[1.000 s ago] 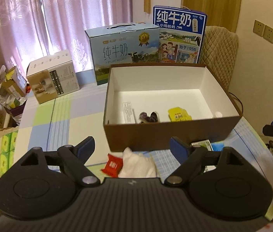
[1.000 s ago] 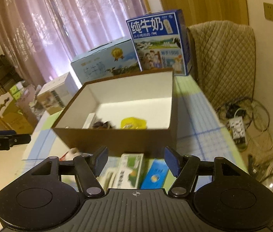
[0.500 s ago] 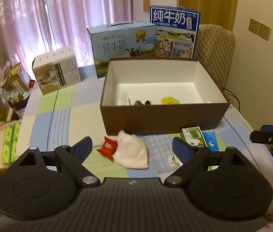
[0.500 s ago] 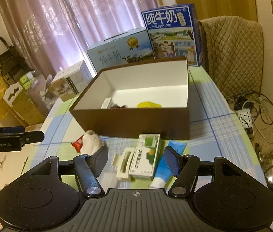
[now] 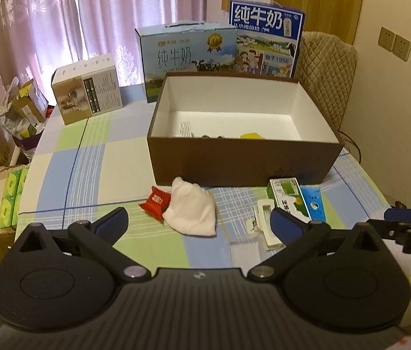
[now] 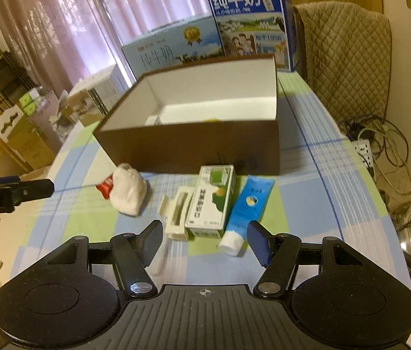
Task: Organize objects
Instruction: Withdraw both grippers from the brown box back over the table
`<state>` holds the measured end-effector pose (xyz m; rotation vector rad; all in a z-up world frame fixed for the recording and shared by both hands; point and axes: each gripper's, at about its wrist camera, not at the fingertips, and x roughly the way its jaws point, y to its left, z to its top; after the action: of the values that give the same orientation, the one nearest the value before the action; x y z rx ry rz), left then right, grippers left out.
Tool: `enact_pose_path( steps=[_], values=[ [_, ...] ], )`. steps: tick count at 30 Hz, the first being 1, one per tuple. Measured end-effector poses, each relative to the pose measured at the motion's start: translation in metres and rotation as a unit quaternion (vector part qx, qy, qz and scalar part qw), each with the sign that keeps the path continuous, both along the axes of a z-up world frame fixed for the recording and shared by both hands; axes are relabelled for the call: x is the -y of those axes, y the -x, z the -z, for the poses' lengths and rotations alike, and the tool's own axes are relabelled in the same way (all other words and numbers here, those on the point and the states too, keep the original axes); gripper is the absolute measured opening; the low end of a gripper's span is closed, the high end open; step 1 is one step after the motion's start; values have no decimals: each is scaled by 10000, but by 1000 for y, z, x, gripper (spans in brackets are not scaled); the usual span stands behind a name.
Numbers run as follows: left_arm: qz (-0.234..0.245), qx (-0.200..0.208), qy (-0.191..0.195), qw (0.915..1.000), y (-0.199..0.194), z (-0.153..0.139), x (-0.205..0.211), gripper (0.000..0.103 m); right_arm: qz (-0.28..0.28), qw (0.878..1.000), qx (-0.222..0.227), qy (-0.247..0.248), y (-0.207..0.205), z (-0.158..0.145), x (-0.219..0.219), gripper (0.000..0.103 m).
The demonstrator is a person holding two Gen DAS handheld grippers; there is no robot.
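Left wrist view showed the large checked tablecloth-covered table (image 5: 94,157) with the open brown cardboard box with a white lining (image 5: 243,163) standing on it, and the loose things lying on the cloth just in front of the box's near wall. The step in hand looked like the approach to the next pick: some things already lay in the box, and five or so remained outside.

The left gripper (image 5: 198,221) hung above the cloth short of the white crumpled cloth pouch (image 5: 192,207). Its jaws had just been opening and stood wide, with nothing between them. The right gripper (image 6: 202,240) was half open and empty, its fingers framing the near ends of the green and white rectangular carton (image 6: 211,201) and the blue squeeze tube with a white cap (image 6: 247,207).

Each hand would next need to come down over one thing, straddle it and close. The pouch was soft and would likely squash. The tube lay just beside the carton, so a grip there would have to separate them.

Inside the box, near its front wall, lay a white printed packet (image 5: 185,128), a small dark thing I could not identify, and a yellow packet (image 5: 252,136); the rest of the floor was bare.

Smaller things outside: the cream plastic clip-like holder (image 6: 176,213) touching the carton's left side, and the small red wrapped sweet (image 5: 155,202) against the pouch.
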<state>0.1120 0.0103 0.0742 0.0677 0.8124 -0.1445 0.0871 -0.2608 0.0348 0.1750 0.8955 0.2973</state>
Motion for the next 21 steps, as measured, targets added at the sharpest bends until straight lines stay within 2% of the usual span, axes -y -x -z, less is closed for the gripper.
enact_pose_path(
  steps=[21],
  values=[
    [-158,-493,-38,9987,-7,39,1,102,26,9976,-523,461,-26,55,-10,61]
  ],
)
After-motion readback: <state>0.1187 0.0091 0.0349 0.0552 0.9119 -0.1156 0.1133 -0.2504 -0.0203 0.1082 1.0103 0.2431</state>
